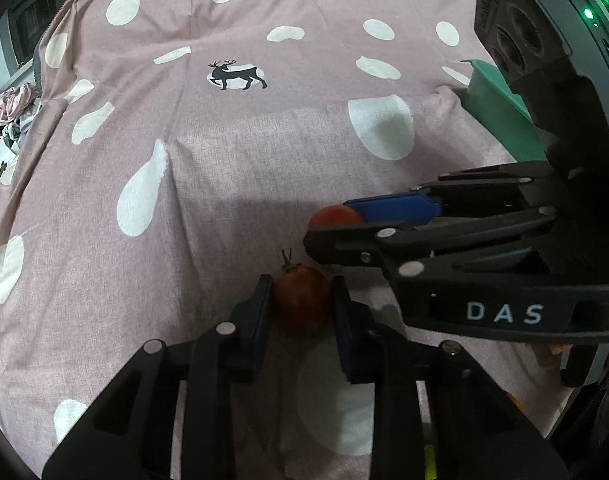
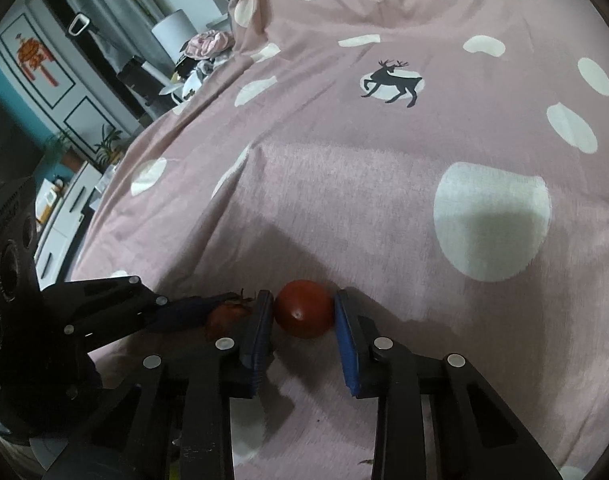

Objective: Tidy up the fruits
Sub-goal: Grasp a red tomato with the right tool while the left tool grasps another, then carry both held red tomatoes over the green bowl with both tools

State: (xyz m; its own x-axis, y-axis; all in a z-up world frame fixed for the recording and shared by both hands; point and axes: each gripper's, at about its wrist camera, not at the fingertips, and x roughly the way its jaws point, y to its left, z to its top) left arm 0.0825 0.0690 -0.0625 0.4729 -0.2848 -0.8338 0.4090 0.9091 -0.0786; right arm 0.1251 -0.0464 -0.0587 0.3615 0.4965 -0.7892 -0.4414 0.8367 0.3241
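Observation:
A brown-red onion-like fruit (image 1: 302, 304) with a dry stem lies on the pink spotted bedspread (image 1: 232, 168). My left gripper (image 1: 302, 320) is shut on it, both blue pads against its sides. A red tomato (image 2: 304, 314) sits just beside it on the cloth, and my right gripper (image 2: 303, 320) holds it with a pad touching each side. In the left wrist view the right gripper (image 1: 330, 222) reaches in from the right, the tomato (image 1: 332, 214) half hidden between its fingers. The right wrist view shows the left gripper (image 2: 220, 310) at the left, around the onion-like fruit (image 2: 226, 316).
A green plastic container (image 1: 500, 120) stands at the right behind the right gripper. The bedspread carries a deer print (image 1: 236, 74). A pile of clothes (image 2: 208, 46) lies at the bed's far corner, with white cabinets (image 2: 64, 216) and plants beyond.

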